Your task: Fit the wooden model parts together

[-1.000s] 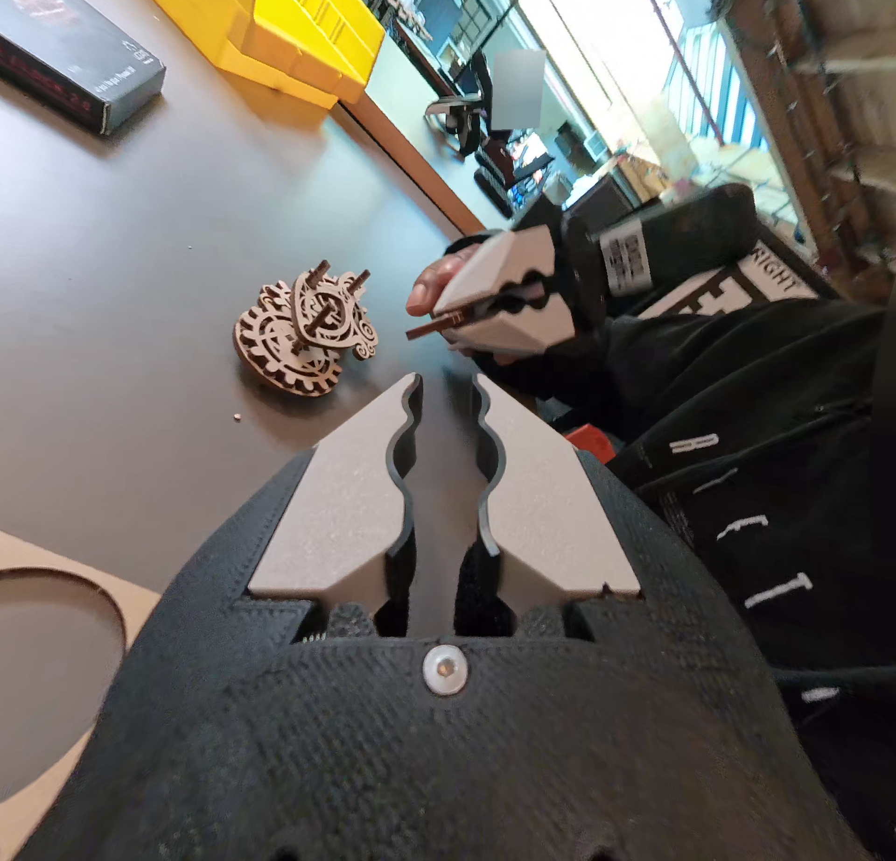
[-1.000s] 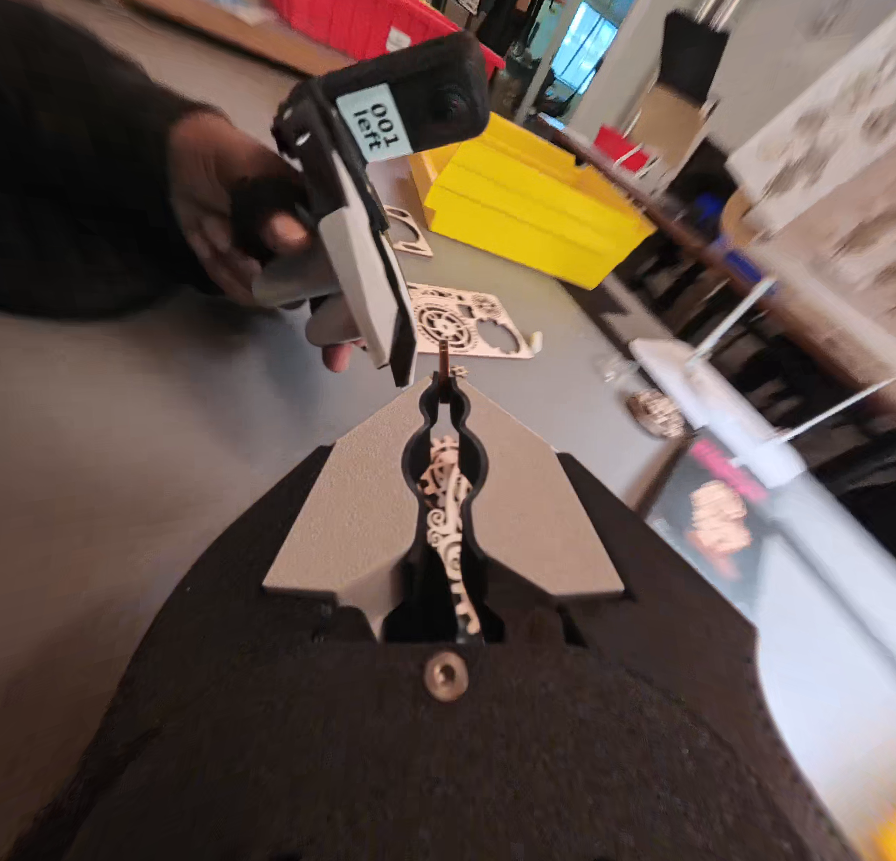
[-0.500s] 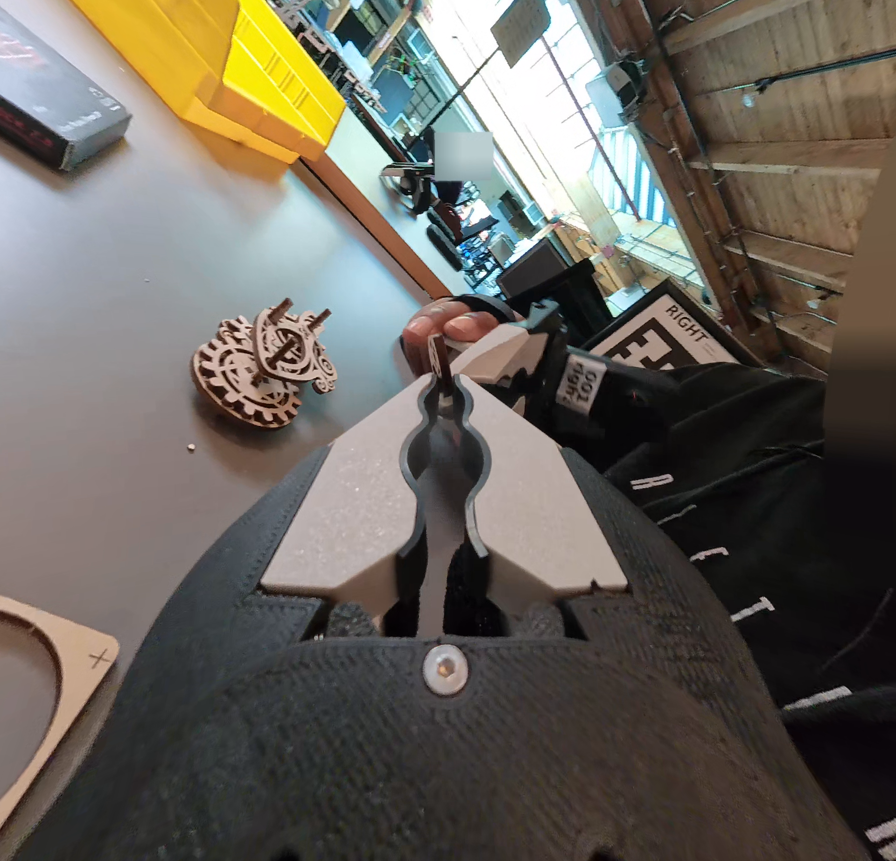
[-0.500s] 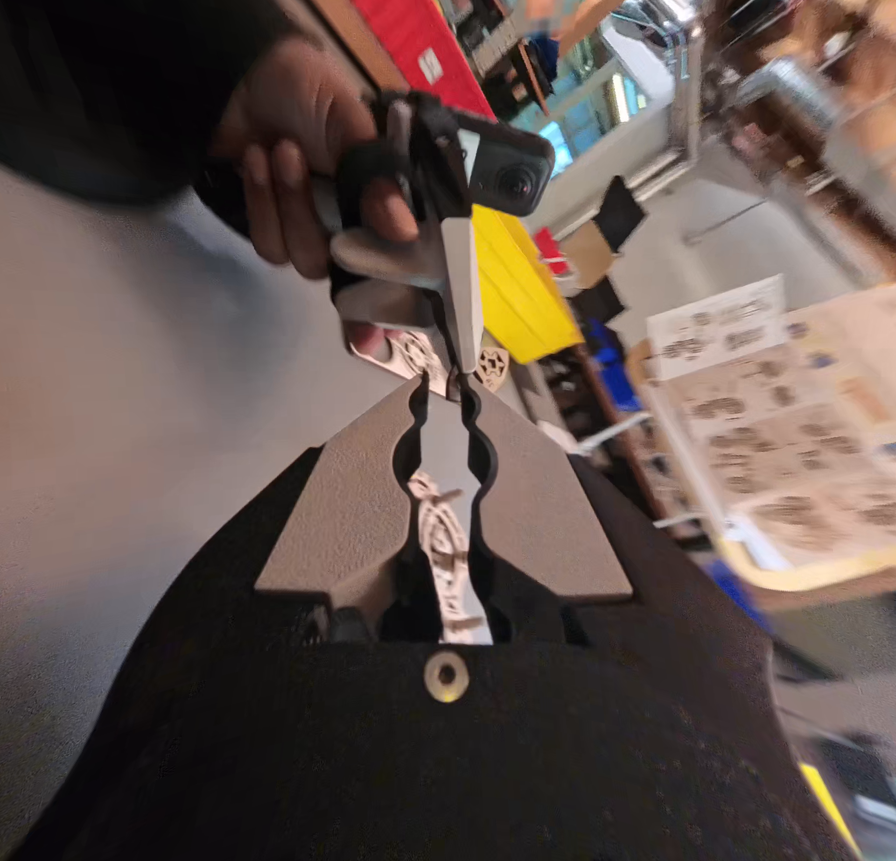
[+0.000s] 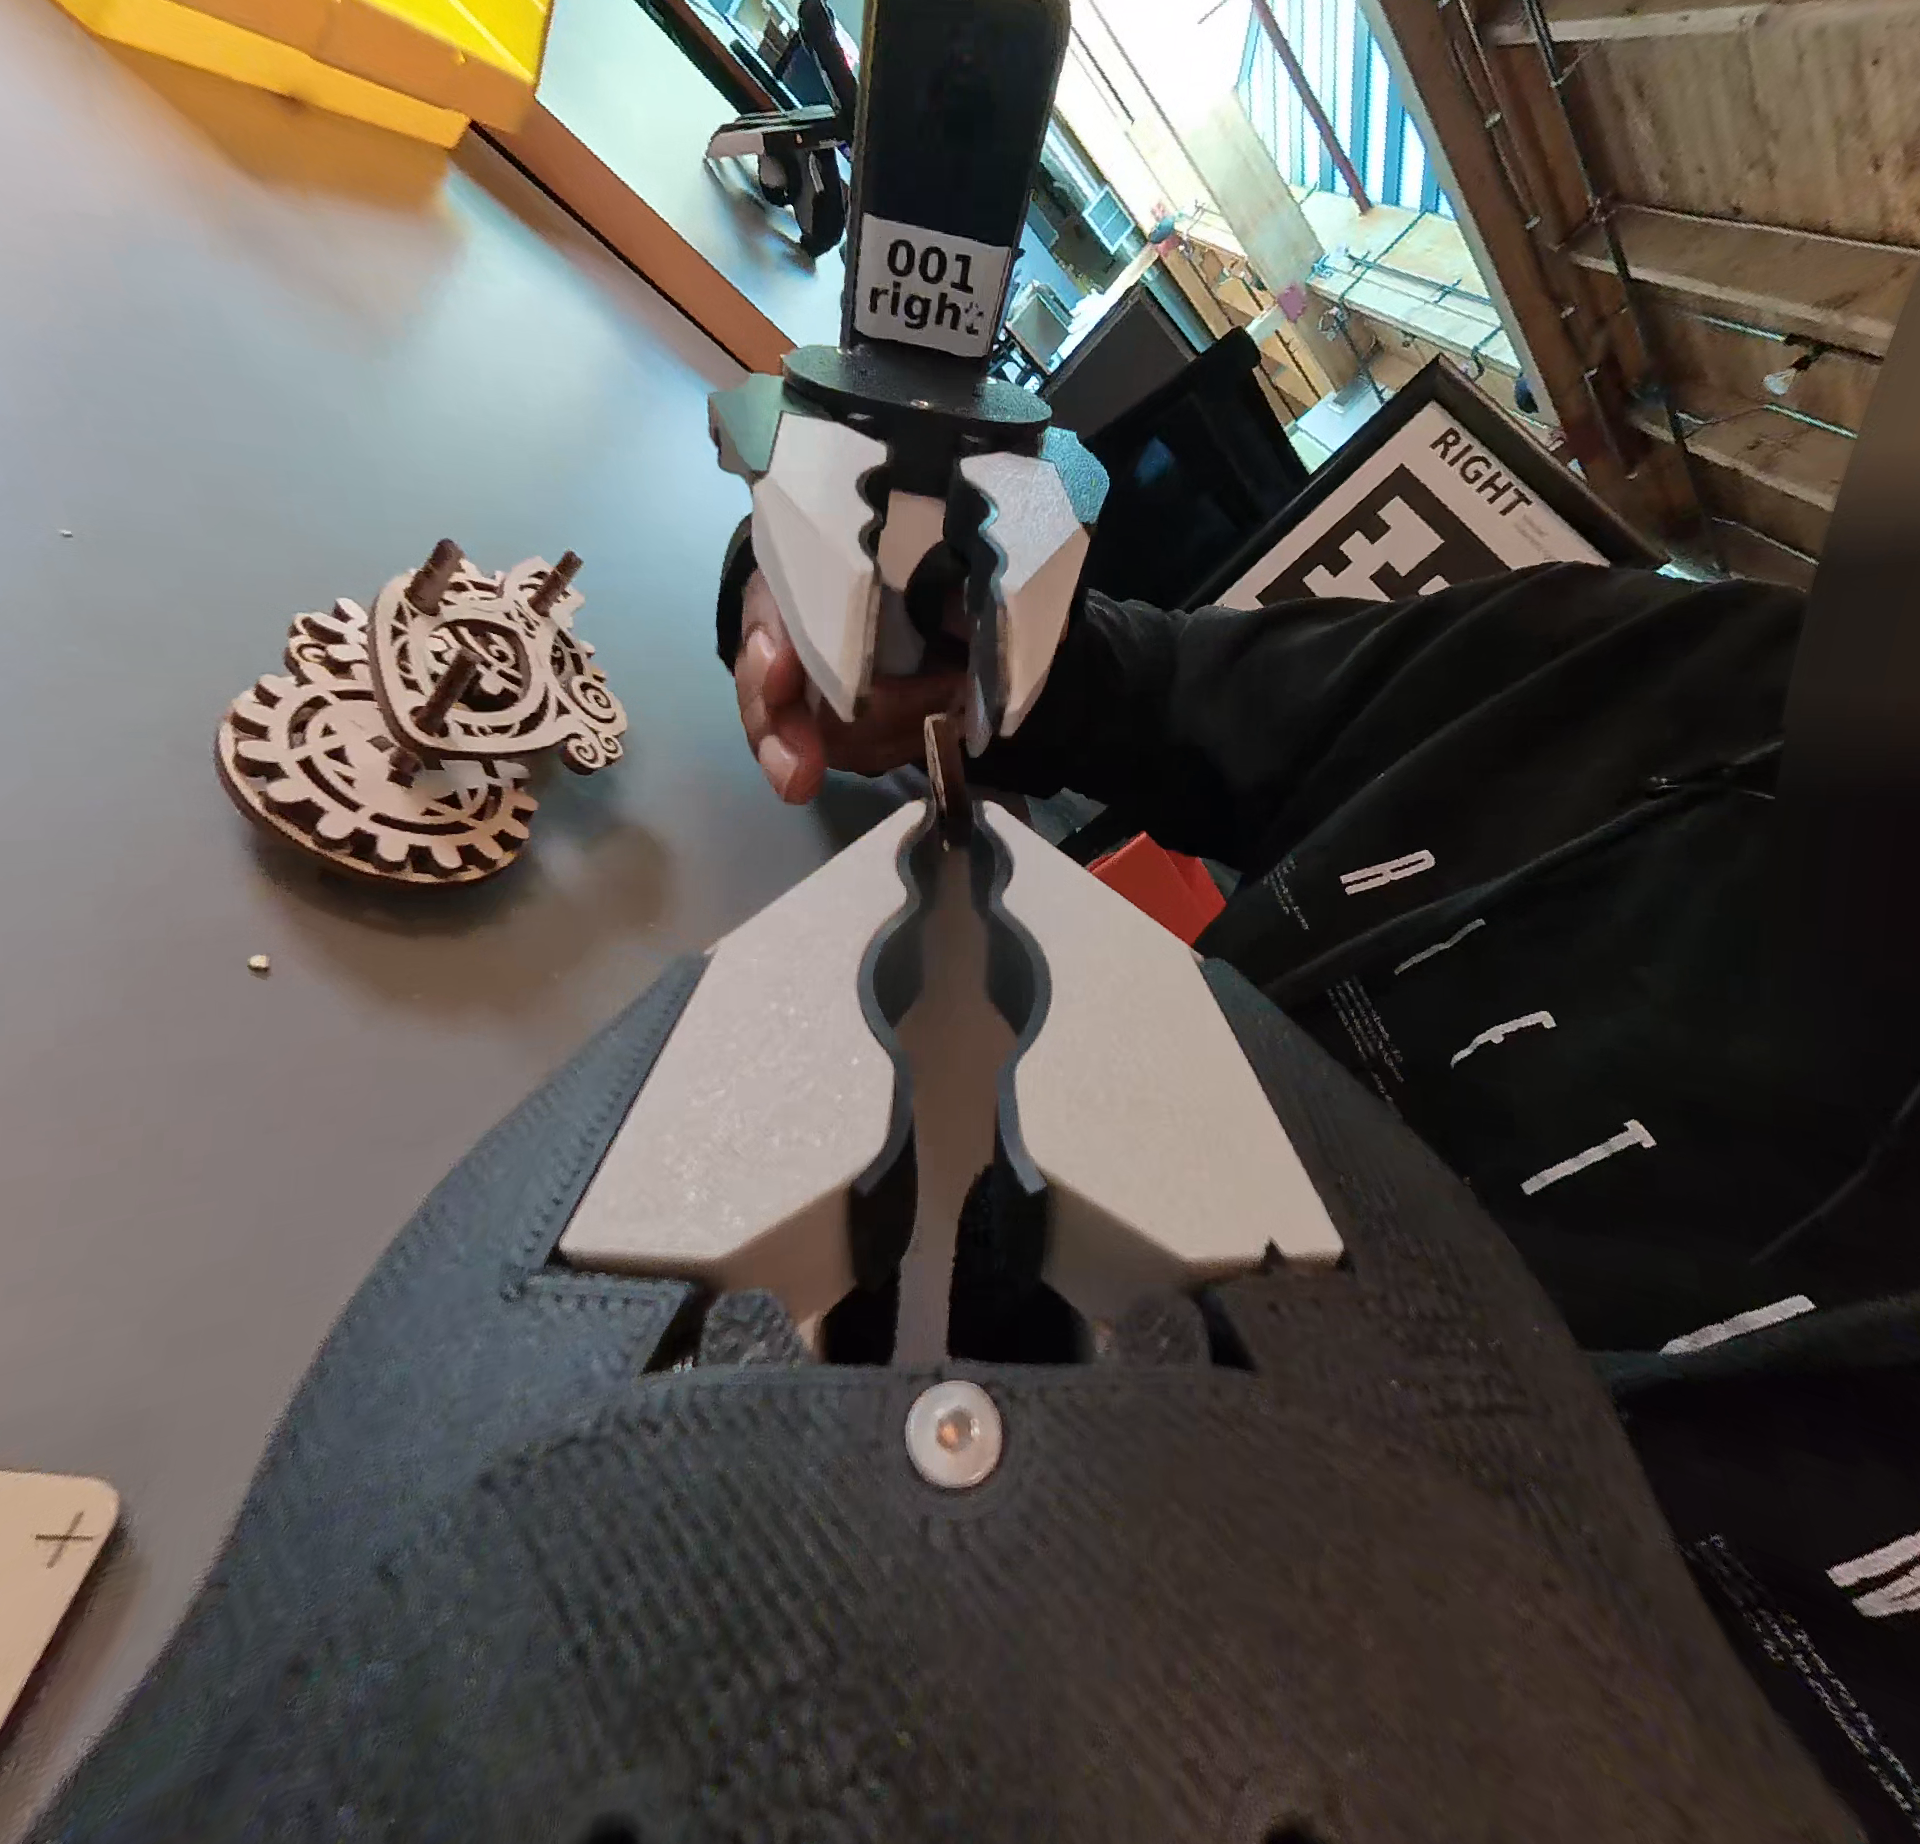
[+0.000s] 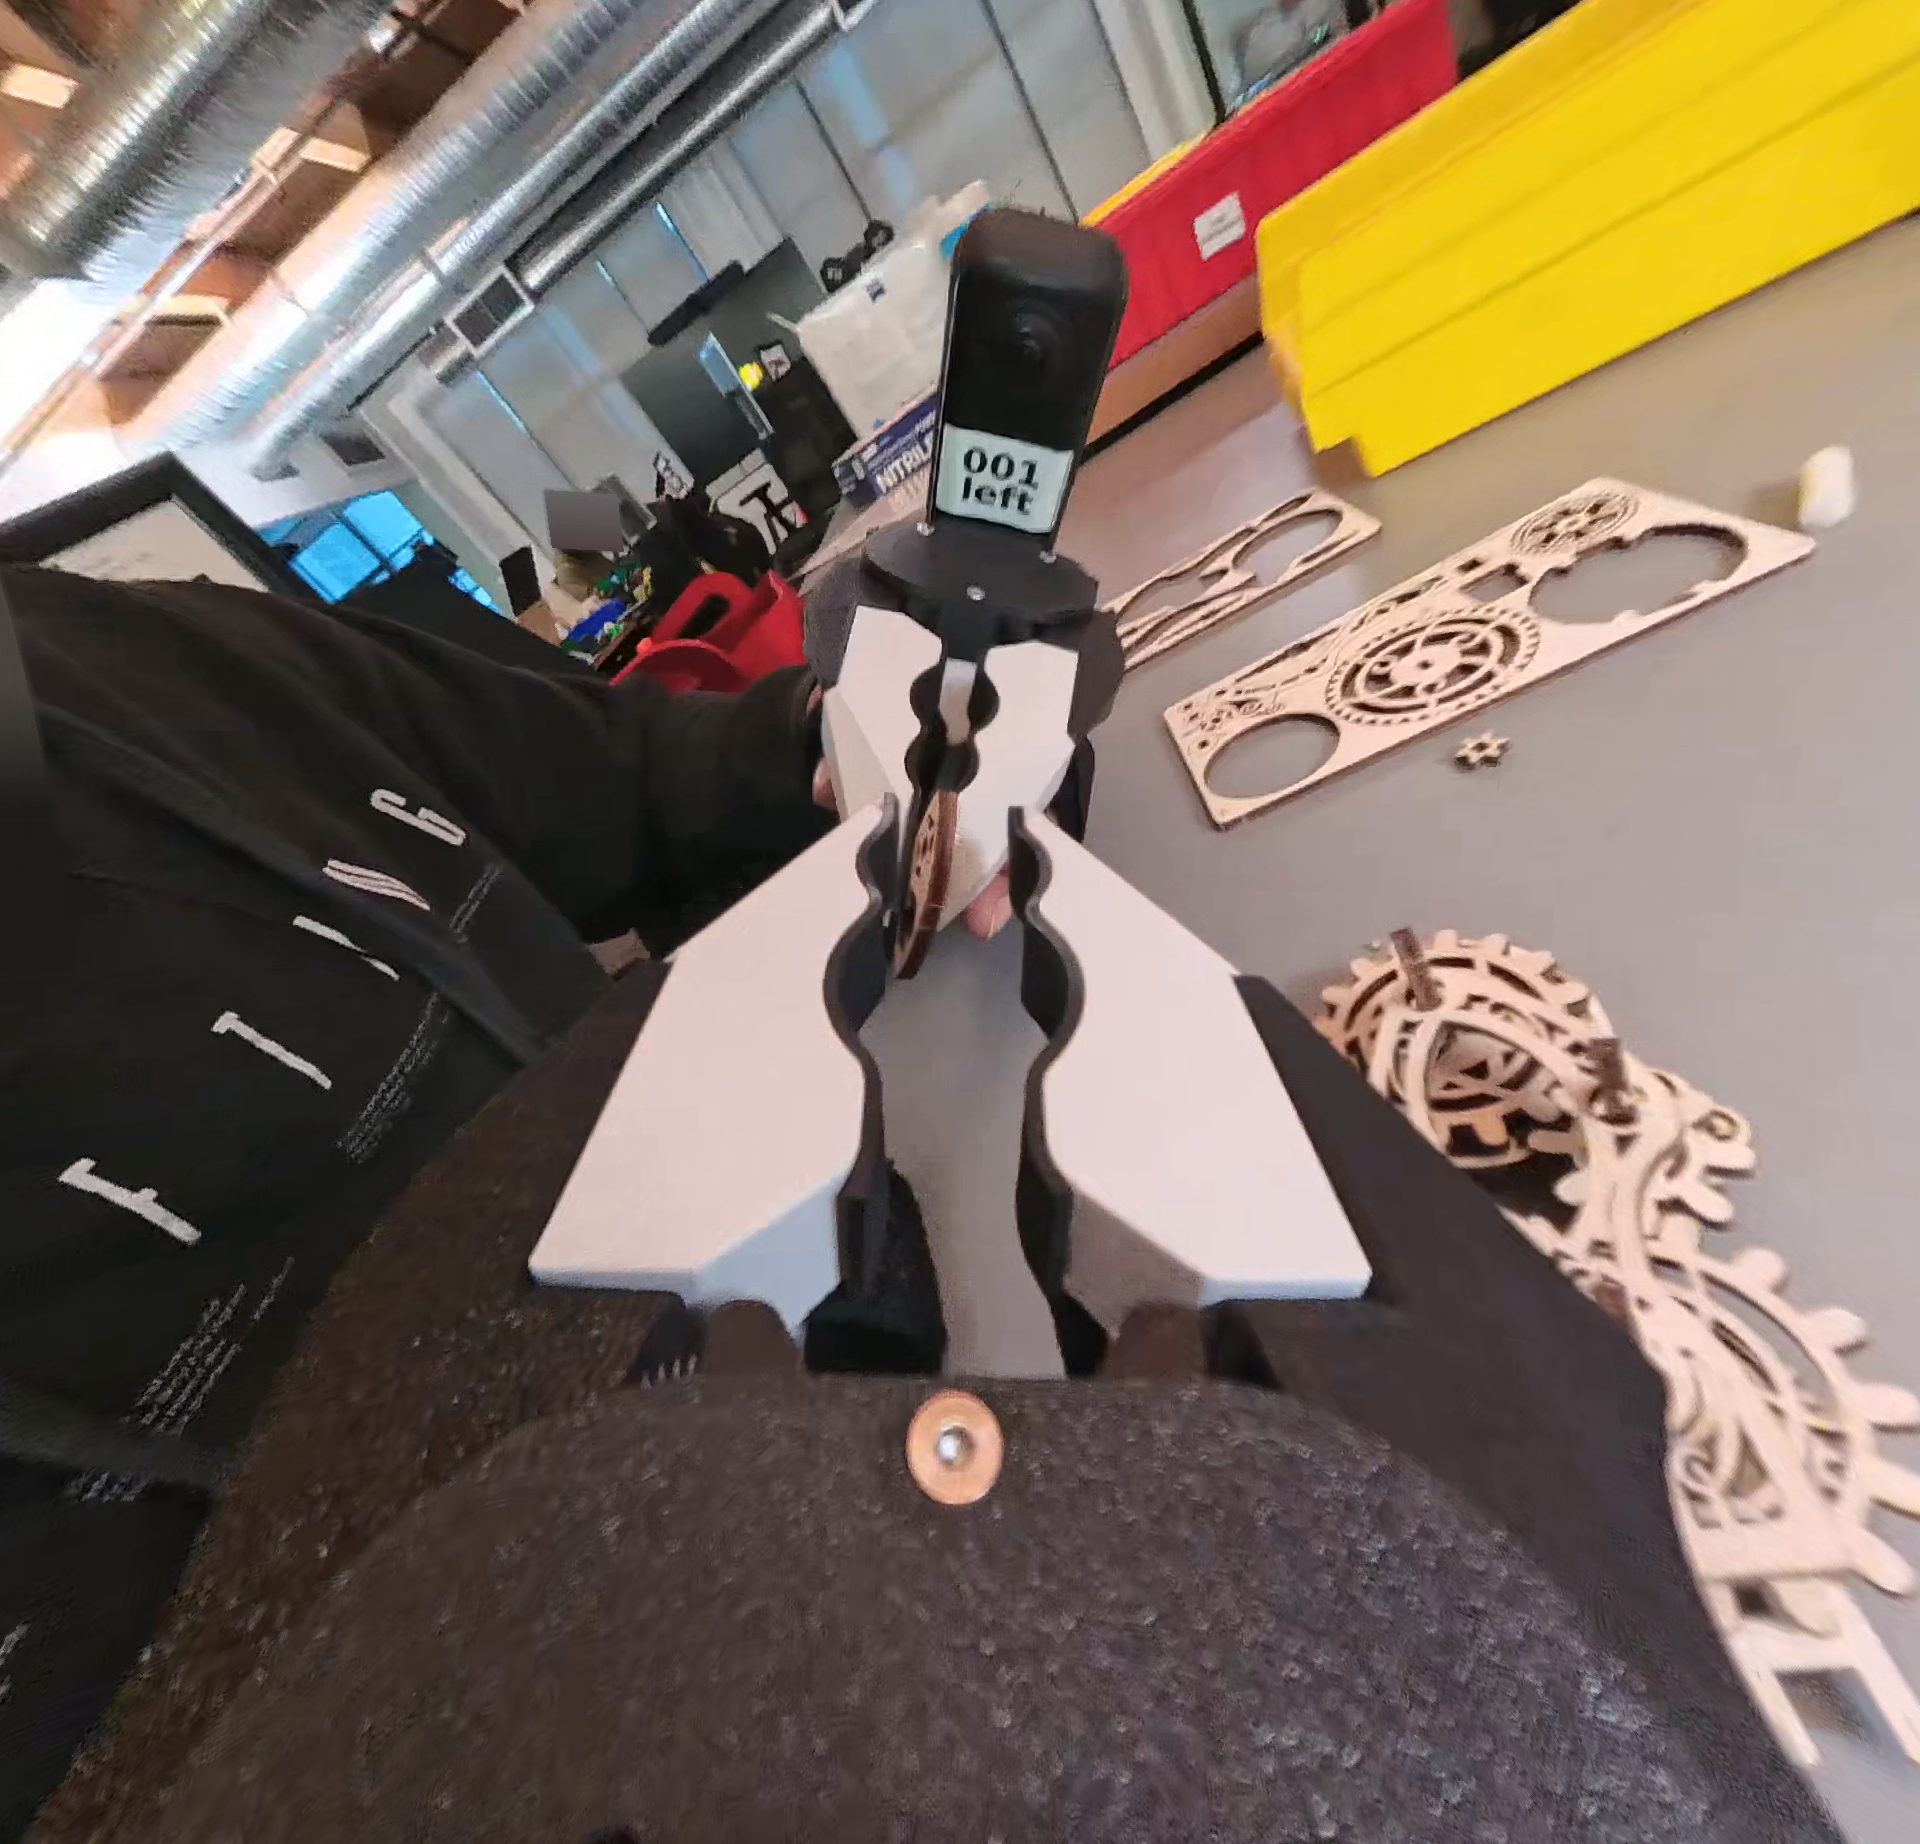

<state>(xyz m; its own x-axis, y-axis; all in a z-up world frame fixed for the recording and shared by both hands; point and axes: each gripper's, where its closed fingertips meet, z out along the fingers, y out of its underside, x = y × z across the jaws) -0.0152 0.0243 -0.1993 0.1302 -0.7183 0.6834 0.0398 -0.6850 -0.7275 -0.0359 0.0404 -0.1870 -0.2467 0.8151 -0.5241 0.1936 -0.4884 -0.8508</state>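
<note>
In the left wrist view my left gripper [image 5: 948, 818] is shut at its tips on a small flat wooden part [image 5: 945, 771], held above the dark table [image 5: 260, 392]. My right gripper [image 5: 920, 703] faces it, close by, jaws apart. In the right wrist view my right gripper [image 6: 951, 838] is open and the wooden part [image 6: 925, 880] stands edge-on between its fingers, near the left one, gripped by the left gripper [image 6: 940, 786] opposite. The wooden gear assembly [image 5: 416, 714] with upright pegs lies on the table to the left, and at the right in the right wrist view [image 6: 1507, 1098].
Laser-cut wooden sheets [image 6: 1455, 651] with empty cut-outs and a tiny loose gear [image 6: 1481, 752] lie farther back. Yellow bins [image 6: 1610, 236] and a red bin [image 6: 1247, 205] stand behind them. A wooden sheet corner [image 5: 42, 1566] lies near the left gripper. Black sleeves [image 5: 1455, 755] flank both grippers. My left and right fingertips are right by each other.
The wooden part has passed from my right gripper to my left. The left shut on it, the right opened. The two grippers have turned to face each other.
</note>
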